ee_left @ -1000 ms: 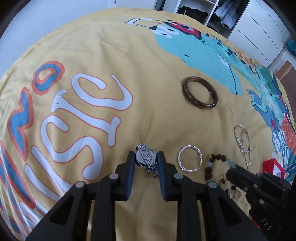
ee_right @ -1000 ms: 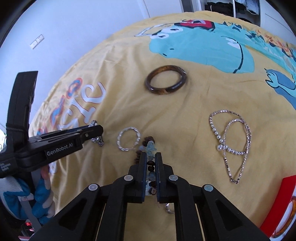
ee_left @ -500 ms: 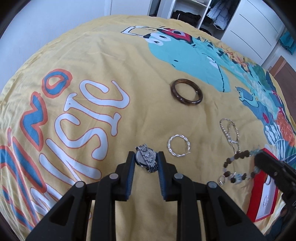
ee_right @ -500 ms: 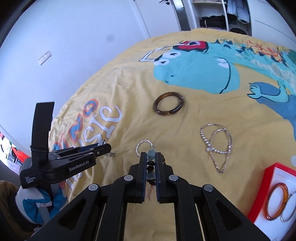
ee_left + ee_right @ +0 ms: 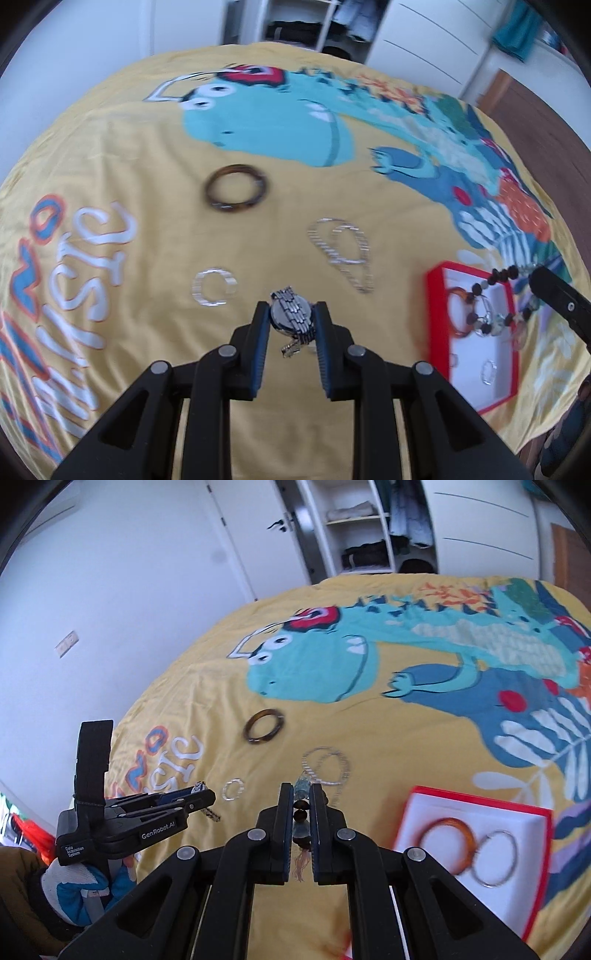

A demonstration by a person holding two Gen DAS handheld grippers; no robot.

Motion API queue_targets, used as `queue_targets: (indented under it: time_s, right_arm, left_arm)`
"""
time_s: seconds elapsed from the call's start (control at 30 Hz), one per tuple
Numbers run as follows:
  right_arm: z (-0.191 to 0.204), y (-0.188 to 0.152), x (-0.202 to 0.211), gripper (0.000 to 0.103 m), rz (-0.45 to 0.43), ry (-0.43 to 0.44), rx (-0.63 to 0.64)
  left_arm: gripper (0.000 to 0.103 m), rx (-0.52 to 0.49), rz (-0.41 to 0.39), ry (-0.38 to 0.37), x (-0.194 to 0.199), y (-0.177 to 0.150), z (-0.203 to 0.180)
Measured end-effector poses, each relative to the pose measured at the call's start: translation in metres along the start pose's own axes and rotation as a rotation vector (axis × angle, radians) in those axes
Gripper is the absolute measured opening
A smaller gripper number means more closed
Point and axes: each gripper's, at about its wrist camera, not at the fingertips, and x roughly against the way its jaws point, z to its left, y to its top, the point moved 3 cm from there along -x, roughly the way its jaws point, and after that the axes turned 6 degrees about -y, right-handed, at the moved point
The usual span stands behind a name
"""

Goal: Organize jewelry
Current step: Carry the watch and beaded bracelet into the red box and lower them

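Observation:
My left gripper [image 5: 291, 314] is shut on a silver metal watch [image 5: 291, 319] and holds it above the yellow bedspread. My right gripper [image 5: 300, 801] is shut on a beaded bracelet [image 5: 301, 812] of brown and pale blue beads; in the left wrist view the bracelet [image 5: 491, 299] hangs over the red-rimmed white jewelry box [image 5: 437, 314]. The box [image 5: 480, 805] holds an amber bangle [image 5: 447, 840] and a thin silver hoop [image 5: 496, 856]. On the bedspread lie a dark brown bangle [image 5: 236, 188], a twisted silver bangle [image 5: 214, 291] and a silver chain necklace [image 5: 343, 251].
The yellow dinosaur-print bedspread [image 5: 147, 166] covers the whole bed. White wardrobes and an open closet [image 5: 365, 528] stand behind it. The left gripper body [image 5: 122, 823] and gloved hand show at the lower left of the right wrist view.
Both grippers have risen and moved right with their pieces. The beaded bracelet now hangs over the red box, and the watch is farther above the bedspread.

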Motion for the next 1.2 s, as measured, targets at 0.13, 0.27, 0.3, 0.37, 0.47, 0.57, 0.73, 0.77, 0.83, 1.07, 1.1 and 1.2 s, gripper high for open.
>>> queue_targets:
  time_s: [0.13, 0.27, 0.3, 0.37, 0.47, 0.57, 0.73, 0.77, 0.83, 1.07, 1.1, 1.2]
  right_arm:
    - [-0.04, -0.007, 0.027, 0.008, -0.019, -0.072, -0.045]
    - [-0.077, -0.019, 0.043, 0.008, -0.019, -0.133, -0.091]
    - [-0.086, -0.022, 0.046, 0.008, -0.015, -0.146, -0.101]
    - [-0.101, -0.03, 0.052, 0.008, -0.008, -0.17, -0.117]
    - [-0.117, -0.039, 0.058, 0.008, 0.004, -0.191, -0.13]
    - [-0.132, -0.05, 0.061, 0.008, 0.016, -0.202, -0.148]
    - [-0.147, -0.071, 0.052, 0.008, 0.053, -0.209, -0.163]
    - [-0.15, -0.075, 0.05, 0.008, 0.061, -0.211, -0.167]
    - [-0.155, -0.082, 0.044, 0.008, 0.076, -0.216, -0.175]
    - [-0.168, -0.093, 0.028, 0.008, 0.104, -0.224, -0.185]
    - [-0.169, -0.094, 0.026, 0.008, 0.105, -0.224, -0.187]
    - [-0.174, -0.096, 0.016, 0.008, 0.118, -0.231, -0.188]
  left_arm:
    - [0.022, -0.065, 0.018, -0.07, -0.01, -0.003, -0.055]
    - [0.022, -0.127, 0.054, -0.127, -0.022, -0.016, -0.108]
    - [0.022, -0.139, 0.062, -0.141, -0.025, -0.019, -0.12]
    - [0.022, -0.162, 0.075, -0.161, -0.029, -0.026, -0.142]
    - [0.022, -0.191, 0.095, -0.18, -0.038, -0.036, -0.167]
    - [0.022, -0.221, 0.12, -0.188, -0.049, -0.05, -0.185]
    - [0.022, -0.251, 0.169, -0.184, -0.07, -0.072, -0.197]
    - [0.022, -0.258, 0.181, -0.181, -0.075, -0.078, -0.2]
    - [0.022, -0.27, 0.2, -0.177, -0.081, -0.086, -0.202]
    - [0.022, -0.285, 0.243, -0.161, -0.099, -0.1, -0.2]
    - [0.022, -0.286, 0.246, -0.158, -0.101, -0.1, -0.199]
    - [0.022, -0.287, 0.256, -0.148, -0.108, -0.103, -0.197]
